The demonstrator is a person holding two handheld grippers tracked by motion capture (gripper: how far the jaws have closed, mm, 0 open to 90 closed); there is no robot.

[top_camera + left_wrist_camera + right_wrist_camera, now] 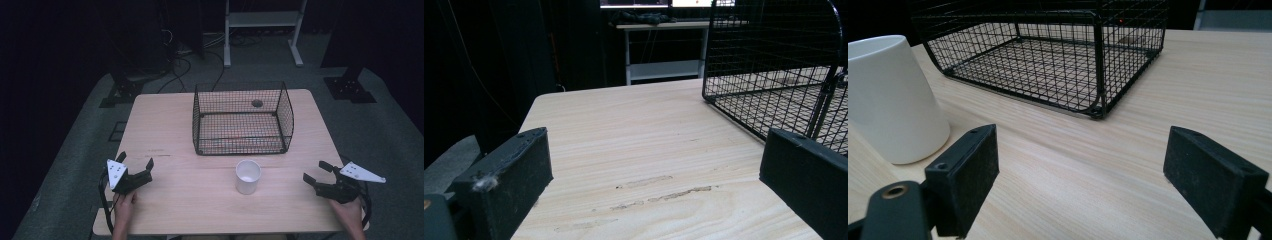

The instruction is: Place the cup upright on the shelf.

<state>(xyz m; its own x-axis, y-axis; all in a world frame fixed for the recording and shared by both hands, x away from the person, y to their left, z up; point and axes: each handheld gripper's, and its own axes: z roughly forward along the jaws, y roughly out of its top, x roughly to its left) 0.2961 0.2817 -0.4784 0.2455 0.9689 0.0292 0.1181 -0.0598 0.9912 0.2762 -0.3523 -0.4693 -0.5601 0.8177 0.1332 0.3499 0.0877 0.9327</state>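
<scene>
A white cup [248, 176] stands upright on the wooden table [170, 200], just in front of a black wire basket [243, 118] with nothing in it. My left gripper [135, 161] rests open near the table's front left, jaws wide apart over bare wood [654, 165]. My right gripper [316, 171] is open at the front right, pointing toward the cup and the basket. In the right gripper view the cup [890, 97] stands at the left and the basket [1048, 55] lies ahead. The basket's corner [784, 75] shows at the right of the left gripper view.
A white metal rack [262, 30] stands on the floor beyond the table, with cables [175, 65] and black stand bases [350, 90] around it. The table's edges drop to grey carpet on both sides.
</scene>
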